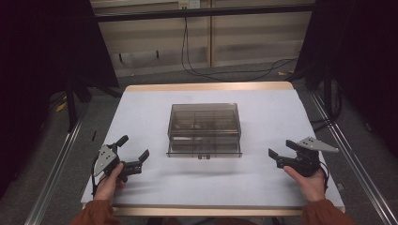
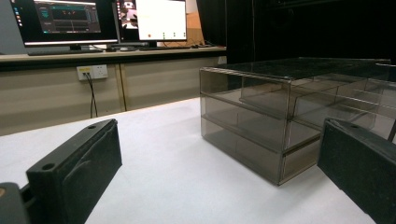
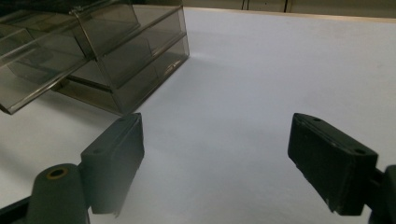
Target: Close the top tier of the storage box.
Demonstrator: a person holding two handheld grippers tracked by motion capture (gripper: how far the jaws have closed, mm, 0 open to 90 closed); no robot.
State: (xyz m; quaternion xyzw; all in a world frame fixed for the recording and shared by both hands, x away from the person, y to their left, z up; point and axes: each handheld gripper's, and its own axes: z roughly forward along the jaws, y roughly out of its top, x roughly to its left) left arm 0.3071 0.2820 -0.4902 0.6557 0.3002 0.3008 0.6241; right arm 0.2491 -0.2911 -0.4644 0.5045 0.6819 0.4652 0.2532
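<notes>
One smoky drawer box (image 1: pixel 204 129) sits between both open grippers, table (image 1: pixel 263 178) around it bare.

A smoky transparent plastic drawer box (image 1: pixel 204 130) stood mid-bench as the sole obstacle. The white bench (image 1: pixel 150 108) lay bare left, right and in front of that box, so the left hand-held gripper (image 1: pixel 134 152) and right hand-held gripper (image 1: pixel 278 149), well apart from it, had open passage.

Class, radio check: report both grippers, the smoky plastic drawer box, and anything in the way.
Left gripper open, empty. Right gripper open, empty. Drawer box mid-table between them, untouched. White table bare on both approaches.
</notes>
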